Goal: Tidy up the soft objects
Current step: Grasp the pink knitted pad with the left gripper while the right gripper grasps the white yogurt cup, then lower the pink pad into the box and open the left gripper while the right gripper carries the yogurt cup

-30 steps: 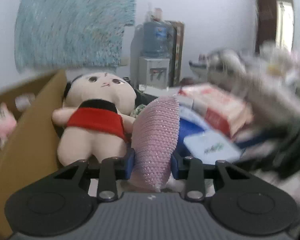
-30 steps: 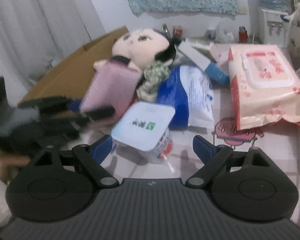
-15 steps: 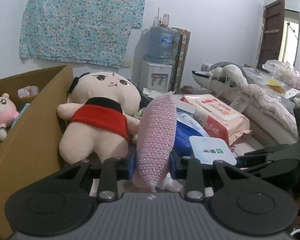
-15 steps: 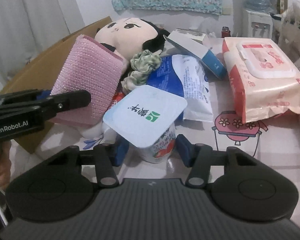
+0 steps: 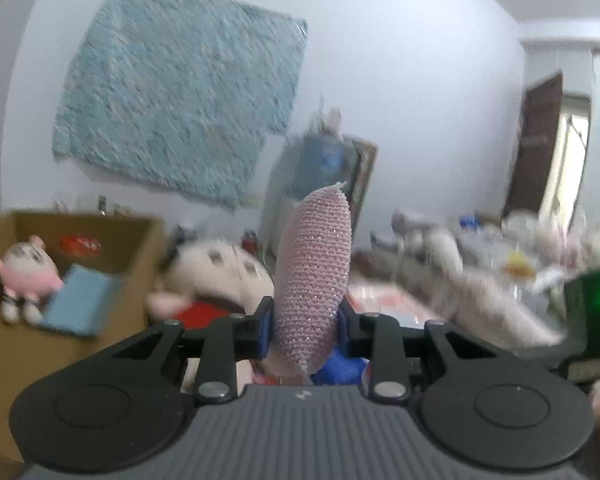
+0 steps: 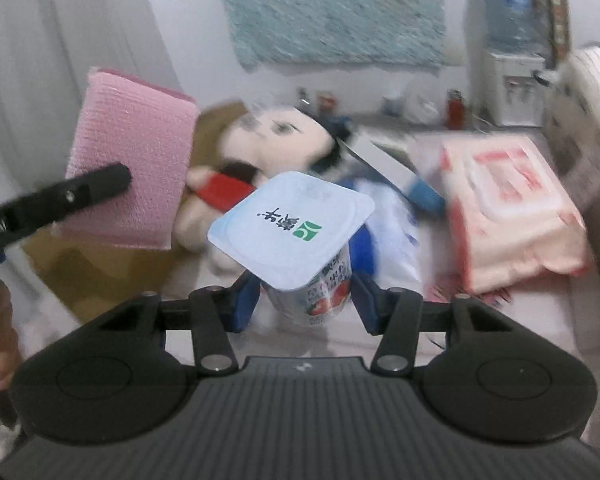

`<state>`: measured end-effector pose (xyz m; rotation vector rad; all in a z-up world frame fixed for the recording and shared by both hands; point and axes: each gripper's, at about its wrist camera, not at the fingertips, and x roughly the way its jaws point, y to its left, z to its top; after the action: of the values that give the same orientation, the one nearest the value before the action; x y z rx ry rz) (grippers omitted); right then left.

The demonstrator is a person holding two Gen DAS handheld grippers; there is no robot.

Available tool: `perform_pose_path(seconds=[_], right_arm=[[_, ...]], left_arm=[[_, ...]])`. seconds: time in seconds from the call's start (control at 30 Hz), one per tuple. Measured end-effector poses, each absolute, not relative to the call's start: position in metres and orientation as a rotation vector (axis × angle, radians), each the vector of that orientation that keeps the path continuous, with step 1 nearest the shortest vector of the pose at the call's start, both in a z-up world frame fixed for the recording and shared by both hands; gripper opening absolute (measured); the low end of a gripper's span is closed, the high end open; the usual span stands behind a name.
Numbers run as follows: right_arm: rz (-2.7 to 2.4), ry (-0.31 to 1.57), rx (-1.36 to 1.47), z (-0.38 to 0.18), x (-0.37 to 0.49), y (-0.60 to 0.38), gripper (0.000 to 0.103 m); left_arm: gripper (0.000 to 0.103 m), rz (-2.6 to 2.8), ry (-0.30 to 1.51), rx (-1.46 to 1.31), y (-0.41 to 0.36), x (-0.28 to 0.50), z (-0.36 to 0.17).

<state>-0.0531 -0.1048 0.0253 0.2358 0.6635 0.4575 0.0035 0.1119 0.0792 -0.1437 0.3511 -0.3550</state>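
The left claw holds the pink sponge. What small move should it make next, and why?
Probably carry the sponge sideways over the open box before releasing. The left claw is shut on it and lifted, and the box already holds a pink plush, so the soft things seem to go there.

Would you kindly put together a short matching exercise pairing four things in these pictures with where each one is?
Things:
1. pink sponge
2. yogurt cup
3. small pink plush
4. wet wipes pack

Places:
A. inside the cardboard box
B. between the right gripper's fingers
C. lying on the table
D. clamped in the left gripper

Pairs: 1-D, 2-B, 3-A, 4-C
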Motion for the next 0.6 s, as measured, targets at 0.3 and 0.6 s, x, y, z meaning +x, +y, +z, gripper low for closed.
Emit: perform_pose_path(seconds=[0.3, 0.6], right_arm=[[0.696, 0.601, 0.226, 0.091, 0.005, -0.034, 0.050], [0.815, 0.634, 0.204, 0.120, 0.088, 0.081, 0.050]], left_arm=[[0.032, -0.115, 0.507, 0.135, 0.204, 0.034, 0.154], [0.033, -0.023, 0.827, 0.846, 0.251, 0.150, 0.041]])
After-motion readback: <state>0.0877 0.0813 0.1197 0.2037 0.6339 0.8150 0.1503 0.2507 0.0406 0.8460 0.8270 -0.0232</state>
